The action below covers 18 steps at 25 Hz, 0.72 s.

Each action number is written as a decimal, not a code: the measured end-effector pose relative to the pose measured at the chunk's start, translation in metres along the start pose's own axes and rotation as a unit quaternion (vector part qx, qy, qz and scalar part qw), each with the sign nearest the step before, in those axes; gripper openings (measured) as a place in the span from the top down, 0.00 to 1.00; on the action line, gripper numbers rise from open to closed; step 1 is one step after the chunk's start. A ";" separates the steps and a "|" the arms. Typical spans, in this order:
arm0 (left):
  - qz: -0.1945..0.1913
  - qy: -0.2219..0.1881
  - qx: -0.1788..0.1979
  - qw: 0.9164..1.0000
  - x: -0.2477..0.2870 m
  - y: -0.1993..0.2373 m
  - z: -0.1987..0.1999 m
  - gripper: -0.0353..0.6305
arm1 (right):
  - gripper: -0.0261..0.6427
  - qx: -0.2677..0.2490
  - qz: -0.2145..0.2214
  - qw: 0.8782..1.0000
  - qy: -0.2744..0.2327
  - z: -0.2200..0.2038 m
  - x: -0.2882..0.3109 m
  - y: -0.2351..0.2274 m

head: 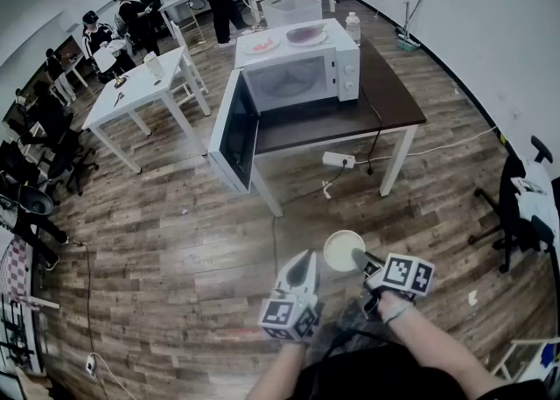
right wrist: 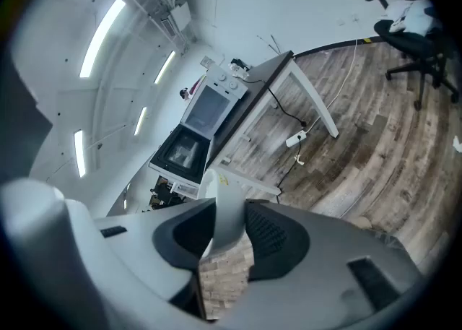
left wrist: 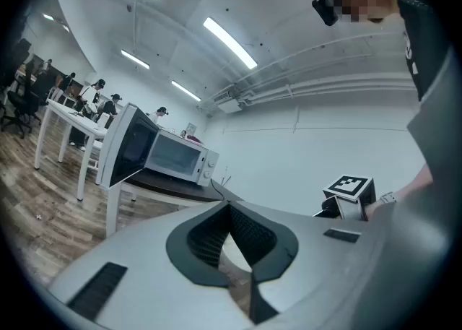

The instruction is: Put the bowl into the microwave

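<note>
**Bowl in right gripper, out on the floor, short of the microwave**

- Right gripper (right wrist: 231, 209): jaws pinch the wall of the white bowl (head: 343, 250). In the right gripper view the rim runs up between the two dark pads, with pad contact on both sides. The gripper is tilted downward.
- Bowl: held over the wood floor (head: 175, 258), just ahead of the person and mouth up in the head view. It is well apart from the microwave and not inside it.
- Left gripper (left wrist: 229, 207): jaw tips are pressed together with nothing between them. It is roughly level and sits just left of the bowl in the head view, not touching it as far as I can tell.
- Microwave (head: 302, 74): white, on the dark table (head: 394, 92). Its door (head: 236, 131) is swung fully open to the left and the cavity is visible.
- On top of the microwave: two plates (head: 304, 36) and a bottle (head: 353, 28).
- A power strip (head: 338, 159) lies on the floor under the table's front edge.
- People sit and stand at white desks (head: 140, 92) in the back left.
</note>
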<state>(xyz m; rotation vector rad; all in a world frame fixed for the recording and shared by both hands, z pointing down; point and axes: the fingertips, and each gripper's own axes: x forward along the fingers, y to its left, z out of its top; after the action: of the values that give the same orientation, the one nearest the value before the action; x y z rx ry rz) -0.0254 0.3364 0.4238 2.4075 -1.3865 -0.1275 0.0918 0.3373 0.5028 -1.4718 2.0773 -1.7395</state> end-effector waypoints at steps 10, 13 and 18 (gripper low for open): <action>0.008 -0.010 0.006 1.000 -0.017 0.002 0.005 0.94 | 0.77 0.012 -0.001 1.000 -0.003 -0.012 -0.006 0.001; 0.009 -0.014 0.003 1.000 -0.019 0.003 0.005 0.94 | 0.77 0.012 0.003 1.000 -0.003 -0.013 -0.004 0.003; 0.012 -0.015 0.002 1.000 -0.009 0.008 0.008 0.94 | 0.77 0.019 0.011 1.000 -0.004 -0.002 0.008 0.010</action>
<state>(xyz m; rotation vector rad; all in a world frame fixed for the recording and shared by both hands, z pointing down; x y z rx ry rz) -0.0382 0.3380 0.4180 2.3991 -1.4300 -0.1549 0.0808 0.3327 0.4998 -1.4390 2.0372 -1.7524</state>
